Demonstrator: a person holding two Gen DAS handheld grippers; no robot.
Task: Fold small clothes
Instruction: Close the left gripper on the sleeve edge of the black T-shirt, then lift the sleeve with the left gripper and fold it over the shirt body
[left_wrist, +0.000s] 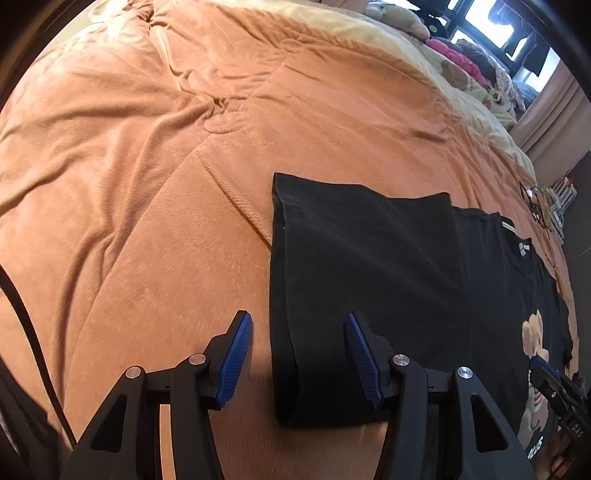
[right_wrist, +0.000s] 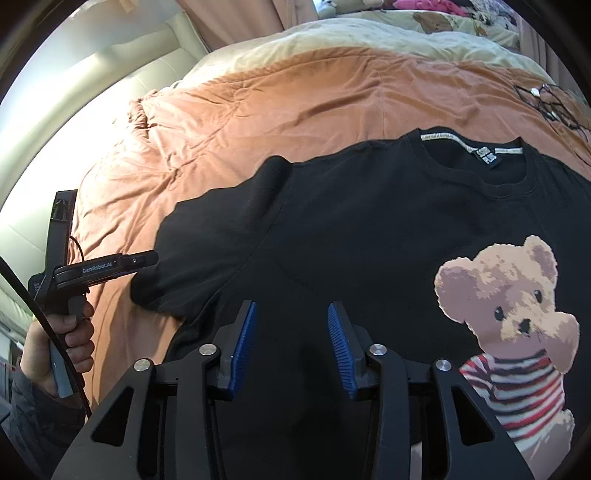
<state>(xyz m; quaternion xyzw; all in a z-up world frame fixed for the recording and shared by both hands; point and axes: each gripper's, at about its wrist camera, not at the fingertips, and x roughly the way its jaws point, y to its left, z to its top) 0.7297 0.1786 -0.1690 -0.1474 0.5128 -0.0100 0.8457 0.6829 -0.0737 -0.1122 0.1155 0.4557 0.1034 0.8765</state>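
From my left camera I see the left gripper (left_wrist: 299, 354) hanging over a big orange blanket (left_wrist: 155, 177). Its two blue pads (left_wrist: 236, 360) are apart and nothing is between them but air. A black shirt (left_wrist: 362, 266) lies flat on the blanket, a little to the right. Its sleeve edge sits just under the gap, near the right pad. At the far right edge I can see a bit of the right gripper (left_wrist: 550, 384) over the shirt. Far away there is a pile of clothes (left_wrist: 465, 55) by a window (left_wrist: 495, 26).

From my right camera I see the right gripper (right_wrist: 291, 347) over the black shirt (right_wrist: 351, 221). Its jaws are partly open and hold nothing. A teddy bear picture (right_wrist: 513, 325) is on the shirt, to the right. The neck hole (right_wrist: 476, 155) is on the far side. At the left, a hand (right_wrist: 59, 350) holds the left gripper (right_wrist: 142, 260) by the sleeve. I cannot tell if it touches the sleeve.
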